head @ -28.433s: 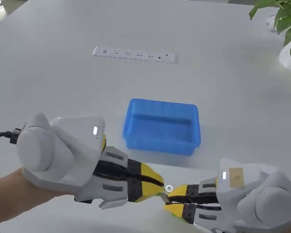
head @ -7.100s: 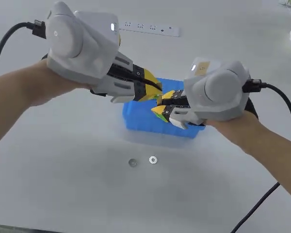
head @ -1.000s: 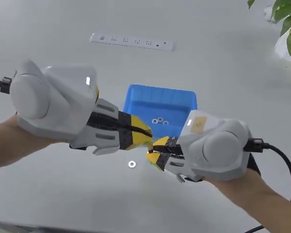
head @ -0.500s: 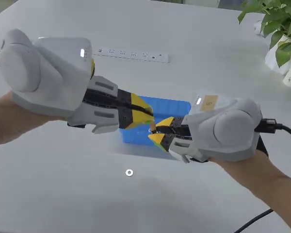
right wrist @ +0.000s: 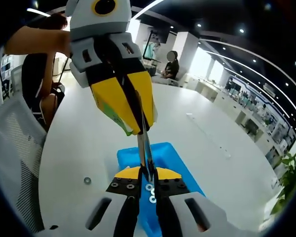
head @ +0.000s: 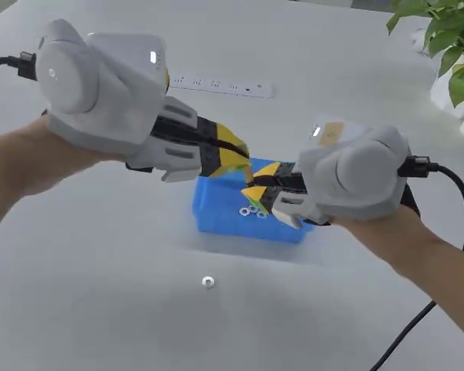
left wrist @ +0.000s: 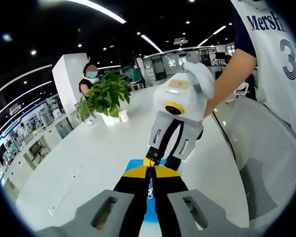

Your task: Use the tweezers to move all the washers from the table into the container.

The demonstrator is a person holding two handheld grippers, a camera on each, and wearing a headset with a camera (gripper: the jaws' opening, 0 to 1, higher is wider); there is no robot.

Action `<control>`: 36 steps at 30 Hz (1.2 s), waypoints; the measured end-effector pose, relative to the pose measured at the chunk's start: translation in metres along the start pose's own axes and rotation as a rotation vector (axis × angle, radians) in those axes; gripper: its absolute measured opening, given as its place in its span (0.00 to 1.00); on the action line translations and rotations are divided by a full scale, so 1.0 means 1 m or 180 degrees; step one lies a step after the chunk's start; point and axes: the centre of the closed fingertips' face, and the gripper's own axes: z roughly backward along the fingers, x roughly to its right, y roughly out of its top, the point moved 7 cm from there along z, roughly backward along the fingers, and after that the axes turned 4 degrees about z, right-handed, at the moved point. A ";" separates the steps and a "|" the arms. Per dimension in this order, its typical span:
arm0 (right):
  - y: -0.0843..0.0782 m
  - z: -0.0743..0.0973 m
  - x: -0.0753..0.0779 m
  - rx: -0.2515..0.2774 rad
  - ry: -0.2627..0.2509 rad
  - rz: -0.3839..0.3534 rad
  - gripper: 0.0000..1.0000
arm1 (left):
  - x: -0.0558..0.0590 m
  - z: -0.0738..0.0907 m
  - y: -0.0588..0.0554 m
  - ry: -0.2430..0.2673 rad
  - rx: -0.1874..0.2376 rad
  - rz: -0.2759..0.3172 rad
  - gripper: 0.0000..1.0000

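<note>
Your left gripper (head: 242, 157) is clamping the thin steel tweezers (right wrist: 143, 148) by their upper end, and your right gripper (head: 253, 193) is squeezing shut on their lower part, above the blue plastic container (head: 216, 224). Several small flat metal washers (head: 252, 210) are lying inside it. One ring-shaped washer (head: 208, 282) is lying on the smooth white table (head: 100, 294), so you're probably nearing the end.
</note>
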 end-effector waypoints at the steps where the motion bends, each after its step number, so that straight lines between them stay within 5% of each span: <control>1: -0.001 -0.003 0.000 -0.0018 0.0009 0.0000 0.10 | -0.002 -0.002 -0.003 0.0000 -0.0025 0.0014 0.05; 8: -0.012 -0.020 0.005 -0.0092 0.0067 -0.0150 0.10 | -0.014 -0.010 -0.022 0.0025 -0.0141 0.0114 0.05; 17: -0.021 -0.032 0.006 -0.0174 0.0091 -0.0331 0.10 | -0.021 -0.014 -0.037 0.0060 -0.0120 0.0290 0.05; 28: -0.022 -0.033 0.007 -0.0238 0.0070 -0.0396 0.12 | -0.022 -0.016 -0.040 0.0023 -0.0170 0.0278 0.05; 36: -0.016 -0.024 0.005 -0.0191 0.0083 -0.0346 0.12 | -0.014 -0.009 -0.032 -0.0015 -0.0173 0.0195 0.05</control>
